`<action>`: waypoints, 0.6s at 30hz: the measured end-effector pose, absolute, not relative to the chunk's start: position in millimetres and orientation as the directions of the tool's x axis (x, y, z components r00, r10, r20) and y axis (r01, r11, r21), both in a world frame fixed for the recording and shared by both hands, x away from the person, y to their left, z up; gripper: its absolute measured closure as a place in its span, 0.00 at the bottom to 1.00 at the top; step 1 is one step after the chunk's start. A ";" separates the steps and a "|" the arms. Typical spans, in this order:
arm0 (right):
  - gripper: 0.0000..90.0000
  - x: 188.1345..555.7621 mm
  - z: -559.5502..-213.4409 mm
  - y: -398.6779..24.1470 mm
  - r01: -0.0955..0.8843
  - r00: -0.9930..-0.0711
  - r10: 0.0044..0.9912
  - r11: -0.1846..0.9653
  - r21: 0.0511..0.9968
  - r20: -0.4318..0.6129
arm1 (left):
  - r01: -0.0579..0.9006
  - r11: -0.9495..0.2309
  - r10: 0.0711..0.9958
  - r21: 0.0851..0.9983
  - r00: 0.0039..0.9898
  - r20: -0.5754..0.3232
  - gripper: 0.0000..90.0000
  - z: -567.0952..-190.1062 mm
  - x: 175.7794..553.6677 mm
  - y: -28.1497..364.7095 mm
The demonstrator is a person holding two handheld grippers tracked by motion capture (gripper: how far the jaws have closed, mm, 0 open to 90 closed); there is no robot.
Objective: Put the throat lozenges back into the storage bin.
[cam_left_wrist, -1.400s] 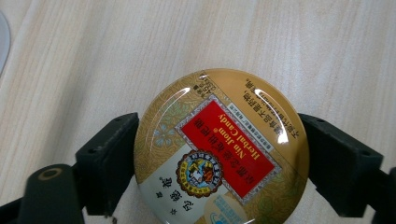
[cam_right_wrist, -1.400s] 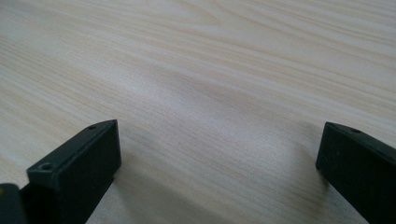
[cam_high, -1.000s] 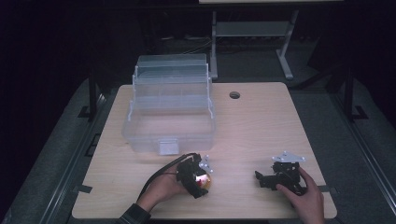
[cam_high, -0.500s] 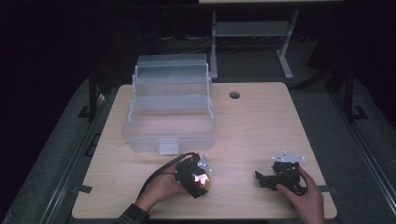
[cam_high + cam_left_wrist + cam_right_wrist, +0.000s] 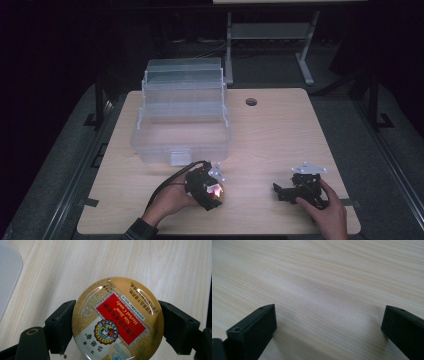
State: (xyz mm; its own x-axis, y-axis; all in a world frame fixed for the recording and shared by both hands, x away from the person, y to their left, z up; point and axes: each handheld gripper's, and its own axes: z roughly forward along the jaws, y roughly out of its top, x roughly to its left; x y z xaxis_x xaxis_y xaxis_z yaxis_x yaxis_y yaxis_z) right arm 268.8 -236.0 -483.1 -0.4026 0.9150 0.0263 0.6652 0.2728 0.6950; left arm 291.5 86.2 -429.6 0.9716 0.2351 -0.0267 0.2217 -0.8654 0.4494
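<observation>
Left gripper [image 5: 117, 322]: jaws are pressing on both sides of a round candy tin [image 5: 117, 318], holding it lid-up over the table [image 5: 62, 272]; in the high view this gripper [image 5: 212, 192] is sitting near the front edge, left of centre.
Candy tin: gold rim, red label, its print reading upside down in the left gripper view; it is glowing pink-orange [image 5: 216, 190] in the high view.
Right gripper [image 5: 329, 322]: jaws are standing wide apart with bare wood between them, gripping nothing; in the high view it [image 5: 282, 192] is resting at the front right, a hand [image 5: 327, 212] wrapped behind it.
Clear plastic box [image 5: 182, 117]: sitting open at the back left, its front wall just beyond the left gripper.
Open room: bare wood is stretching between the two grippers and across the right half, up to the round hole [image 5: 251, 102] near the far edge.
Left hand [image 5: 170, 200]: coming in over the front edge.
</observation>
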 end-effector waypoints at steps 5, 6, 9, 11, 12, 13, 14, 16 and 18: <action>0.00 268.8 -483.1 -236.1 0.665 -0.403 0.915 0.273 0.695 0.026 | 0.228 -0.858 0.241 0.459 0.970 -0.032 0.22 -424.8 291.5 87.6; 0.00 268.8 -483.1 -236.0 0.665 -0.402 0.915 0.273 0.695 0.026 | 0.229 -0.860 0.241 0.457 0.970 -0.032 0.22 -423.7 291.8 88.1; 0.00 268.8 -483.1 -236.0 0.665 -0.403 0.915 0.273 0.695 0.026 | 0.234 -0.856 0.247 0.461 0.968 -0.032 0.22 -420.9 292.8 90.0; 0.00 268.8 -483.1 -236.0 0.665 -0.402 0.915 0.273 0.695 0.026 | 0.233 -0.856 0.248 0.461 0.968 -0.028 0.22 -419.2 293.6 91.3; 0.00 268.8 -483.1 -236.1 0.665 -0.403 0.915 0.273 0.695 0.026 | 0.233 -0.857 0.249 0.460 0.968 -0.027 0.22 -418.1 293.9 91.9; 0.00 268.8 -483.1 -236.0 0.665 -0.403 0.915 0.273 0.695 0.026 | 0.235 -0.854 0.251 0.464 0.968 -0.029 0.22 -417.2 294.2 92.3; 0.00 268.8 -483.1 -236.1 0.665 -0.403 0.915 0.273 0.695 0.026 | 0.236 -0.853 0.252 0.466 0.967 -0.028 0.22 -416.2 294.5 92.6; 0.00 268.8 -483.2 -236.1 0.665 -0.403 0.915 0.273 0.695 0.026 | 0.235 -0.852 0.252 0.467 0.967 -0.025 0.22 -413.8 295.6 93.3; 0.00 268.8 -483.1 -236.1 0.665 -0.403 0.915 0.273 0.695 0.026 | 0.240 -0.846 0.258 0.476 0.966 -0.029 0.22 -412.0 295.8 93.5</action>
State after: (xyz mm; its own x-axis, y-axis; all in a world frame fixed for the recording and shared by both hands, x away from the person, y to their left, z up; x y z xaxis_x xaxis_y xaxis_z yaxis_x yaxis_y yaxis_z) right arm 268.8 -236.1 -483.1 -0.4028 0.9149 0.0260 0.6651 0.2731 0.6950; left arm 295.8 93.5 -412.0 0.9658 0.2576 -0.0288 0.2398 -0.8461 0.4761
